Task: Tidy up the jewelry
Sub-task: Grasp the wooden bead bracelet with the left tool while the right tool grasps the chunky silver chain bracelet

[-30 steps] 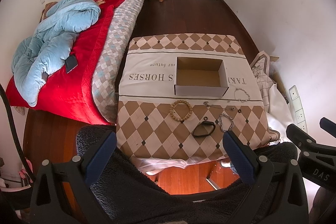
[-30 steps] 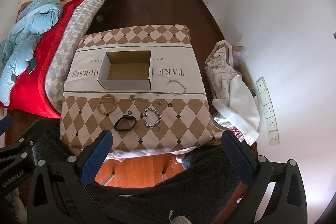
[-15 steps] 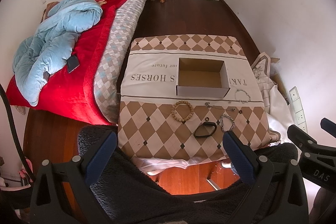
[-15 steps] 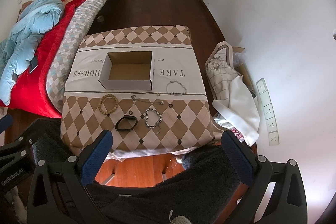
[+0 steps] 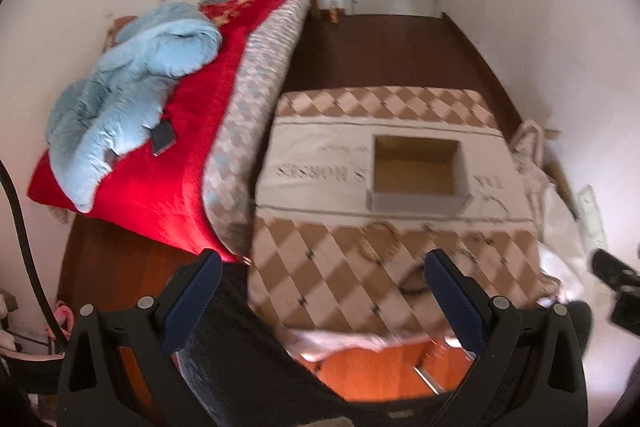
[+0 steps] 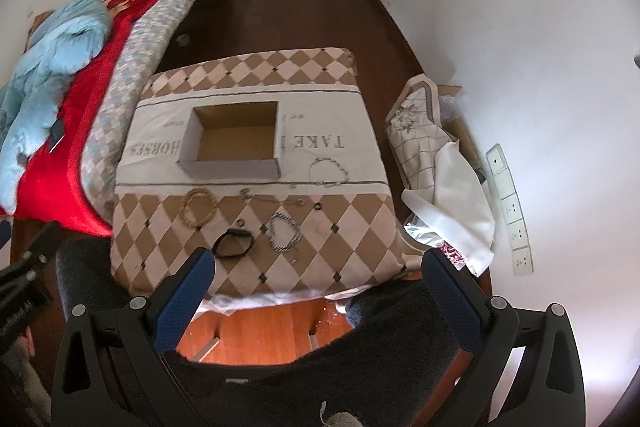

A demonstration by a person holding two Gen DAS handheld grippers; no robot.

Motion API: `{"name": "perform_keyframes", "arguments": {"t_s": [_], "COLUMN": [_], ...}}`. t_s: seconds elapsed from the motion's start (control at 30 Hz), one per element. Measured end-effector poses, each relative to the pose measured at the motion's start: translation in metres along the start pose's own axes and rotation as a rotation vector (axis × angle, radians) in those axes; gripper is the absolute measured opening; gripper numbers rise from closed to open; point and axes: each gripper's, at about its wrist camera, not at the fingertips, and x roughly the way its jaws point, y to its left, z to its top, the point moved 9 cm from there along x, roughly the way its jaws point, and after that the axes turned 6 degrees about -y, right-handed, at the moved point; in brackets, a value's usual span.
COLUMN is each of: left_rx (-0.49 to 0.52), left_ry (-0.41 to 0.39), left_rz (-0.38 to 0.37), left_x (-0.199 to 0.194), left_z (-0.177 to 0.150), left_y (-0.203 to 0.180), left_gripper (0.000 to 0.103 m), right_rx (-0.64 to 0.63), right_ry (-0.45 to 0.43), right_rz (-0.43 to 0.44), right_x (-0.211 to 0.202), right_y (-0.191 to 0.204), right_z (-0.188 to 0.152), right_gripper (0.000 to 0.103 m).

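Both the left gripper (image 5: 320, 287) and right gripper (image 6: 318, 281) hang with jaws wide apart, nothing held. Jewelry lies near the empty box (image 6: 234, 143); the black band (image 6: 233, 244) looks nearest, best pinched across one side.

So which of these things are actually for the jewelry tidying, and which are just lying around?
For the job: cardboard box, beaded bracelet, black band, silver chain bracelet, thin bracelet.

Lying about: blue duvet, red bedspread, patterned bag.
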Motion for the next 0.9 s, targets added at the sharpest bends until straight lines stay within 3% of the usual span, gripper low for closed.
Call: {"name": "perform_keyframes", "arguments": {"t_s": [0.13,0.33,0.37,0.4,0.6,0.67,0.9], "left_rx": [0.045,0.134,0.148,0.157,0.213,0.223,0.248], "left_ry": [0.004,0.085,0.104,0.124,0.231,0.265,0.362], "left_rz": [0.092,0.100,0.097,0.087,0.049,0.027,-0.031], "left_x": [0.046,0.124,0.138,0.149,0.214,0.230,0.263], "left_z": [0.003,-0.012,-0.017,-0.022,-0.050,-0.059,-0.088], "left_y": [0.009,-0.002,-0.005,-0.008,-0.029,-0.036,-0.057], "left_gripper": [0.103,0.103,0.103,0.103,0.100,0.096,0.095], "right_rx": [0.013,-0.010,-0.015,-0.026,-0.050,-0.032,0.014], "right_ry": [0.023,0.097,0.117,0.131,0.242,0.262,0.336], "right_rz": [-0.037,-0.075,-0.081,-0.084,-0.082,-0.071,-0.043], "right_x": [0.039,0.118,0.133,0.147,0.227,0.243,0.280], "right_y": [-0.014,-0.018,-0.017,-0.015,0.000,0.004,0.008], "right_z": [0.007,0.000,-0.005,-0.010,-0.043,-0.051,-0.069], "right_gripper": [0.103,0.102,0.096,0.084,0.055,0.055,0.055]}}
